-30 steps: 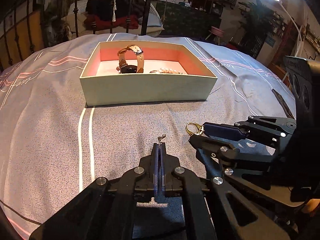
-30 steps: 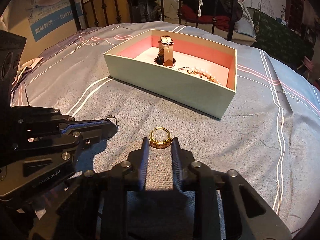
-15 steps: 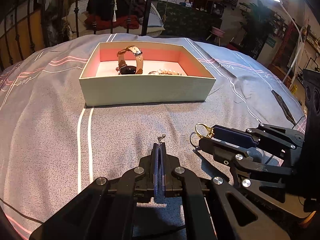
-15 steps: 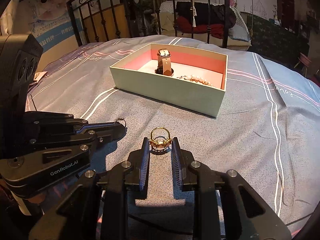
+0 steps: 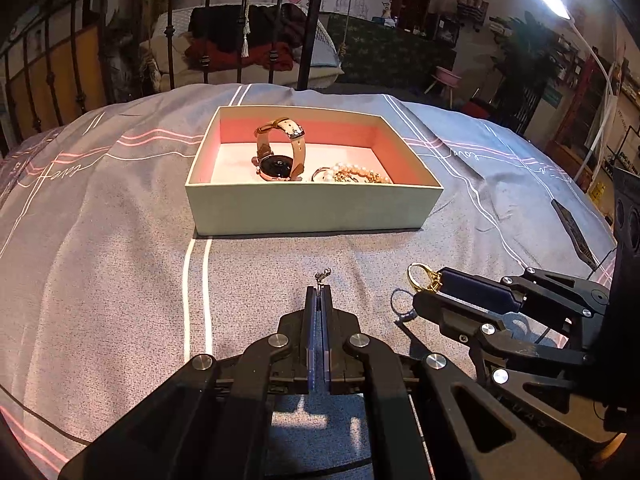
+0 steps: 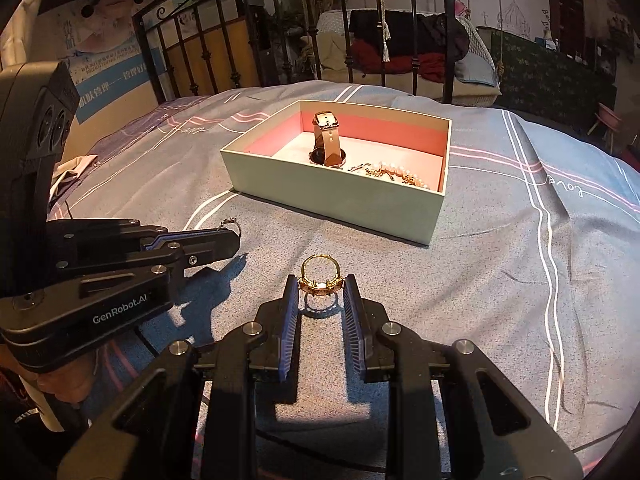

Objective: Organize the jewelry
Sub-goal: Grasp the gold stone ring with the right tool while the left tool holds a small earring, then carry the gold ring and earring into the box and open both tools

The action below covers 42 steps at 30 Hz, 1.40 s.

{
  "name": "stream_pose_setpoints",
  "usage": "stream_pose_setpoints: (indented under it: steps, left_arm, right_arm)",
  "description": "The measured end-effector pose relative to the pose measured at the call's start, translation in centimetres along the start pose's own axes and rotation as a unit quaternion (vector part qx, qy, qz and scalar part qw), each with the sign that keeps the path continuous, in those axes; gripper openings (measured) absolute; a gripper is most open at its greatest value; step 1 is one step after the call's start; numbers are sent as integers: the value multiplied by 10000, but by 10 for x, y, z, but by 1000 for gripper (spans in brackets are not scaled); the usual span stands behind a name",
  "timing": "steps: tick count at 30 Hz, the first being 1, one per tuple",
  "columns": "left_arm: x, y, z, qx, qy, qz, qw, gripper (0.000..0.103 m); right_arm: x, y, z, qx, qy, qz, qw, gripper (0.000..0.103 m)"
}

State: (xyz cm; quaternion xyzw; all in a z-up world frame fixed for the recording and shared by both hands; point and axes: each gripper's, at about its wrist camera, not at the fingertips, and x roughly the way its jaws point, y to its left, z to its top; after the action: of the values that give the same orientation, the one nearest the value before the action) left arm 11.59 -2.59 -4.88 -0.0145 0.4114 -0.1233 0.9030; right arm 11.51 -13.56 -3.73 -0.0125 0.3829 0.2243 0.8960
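Note:
A gold ring (image 6: 320, 278) with a stone setting is pinched between the tips of my right gripper (image 6: 320, 286), held a little above the bedspread; the ring (image 5: 422, 276) also shows in the left wrist view. My left gripper (image 5: 319, 290) is shut on a tiny silver piece, perhaps an earring (image 5: 323, 275), which sticks out of its tips; the same earring (image 6: 230, 222) shows from the right. Ahead lies a pale green box (image 5: 312, 210) with a pink inside, holding a tan-strapped watch (image 5: 280, 152) and a pearl bracelet (image 5: 352, 174).
The grey bedspread (image 5: 120, 260) with white and pink stripes covers the bed. A black iron bed frame (image 6: 280, 40) stands behind the box. A dark flat strip (image 5: 572, 232) lies on the cover at the right. Furniture and clothes fill the room beyond.
Both grippers have drawn back and risen a little, so the box looks farther away. The ring and the small silver piece stay pinched as before.

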Motion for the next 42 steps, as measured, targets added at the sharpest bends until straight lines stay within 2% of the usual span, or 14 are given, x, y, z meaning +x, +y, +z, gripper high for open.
stream_pose_setpoints:
  steps: [11,18,28,39,42]
  left_arm:
    - [-2,1,27,76,-185,94,9998,2]
    - [-3,-2,49,250,-361,90,9990,2]
    - [8,11,76,148,-379,236,9989,2]
    - [30,1,93,438,-190,364,9982,2]
    - [34,5,95,369,-178,384,9984,2]
  right_arm:
    - [-5,-10,18,32,-126,-81,9999,24]
    - [-12,-27,52,114,-389,-246,9989,24]
    - [7,-45,91,320,-439,-179,9984,24]
    - [26,-33,117,-24,-325,-269,9991,24]
    - [30,-30,121,-126,-347,-313,9988,24]
